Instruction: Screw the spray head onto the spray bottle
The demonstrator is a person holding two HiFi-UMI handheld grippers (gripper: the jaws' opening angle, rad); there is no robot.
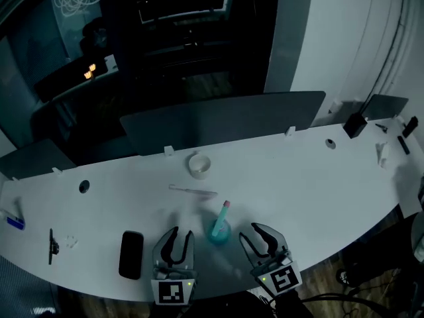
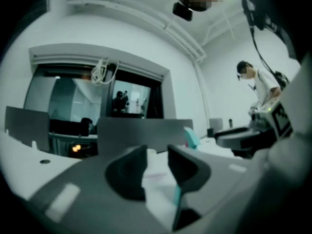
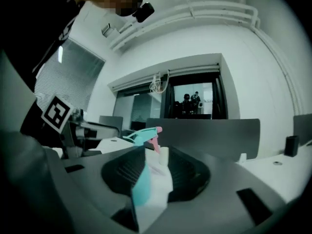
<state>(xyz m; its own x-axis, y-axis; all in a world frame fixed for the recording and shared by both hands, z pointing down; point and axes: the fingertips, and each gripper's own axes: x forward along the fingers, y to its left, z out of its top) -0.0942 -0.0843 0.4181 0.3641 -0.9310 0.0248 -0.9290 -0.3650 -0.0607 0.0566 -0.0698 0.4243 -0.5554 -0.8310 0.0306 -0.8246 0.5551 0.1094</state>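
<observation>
Dim room, dark glass and grey screens at the far side, and a long white table (image 1: 298,184) curving across in front of us. Our spray bottle (image 1: 218,231) stands upright near the table's near edge, between the two claws and touching neither. Its spray head (image 1: 224,209), teal with a pink tip, sits on top of it; we cannot tell whether it is threaded tight or only resting there.

Our left claw (image 2: 157,155) has its jaws a narrow gap apart with only bare table between them, and the bottle is off to its right. Our right claw (image 3: 157,157) is spread wider and also pinches nothing, and the bottle is off to its left.

We judge the bottle to be small, light plastic, so it would tip or skate on the smooth table if pushed from one side. Its walls probably give under a hard squeeze, and the surface looks slick. We would take the body low down with one claw, firmly but not crushing. With the other we would take the head by its round collar, not the trigger or the pink tip, which seem the weaker parts.

We cannot tell whether the bottle holds liquid. Farther away stands a small white cup (image 1: 199,165); its inside looks dark and we cannot make out any contents. A thin stick (image 1: 192,191) lies between cup and bottle
</observation>
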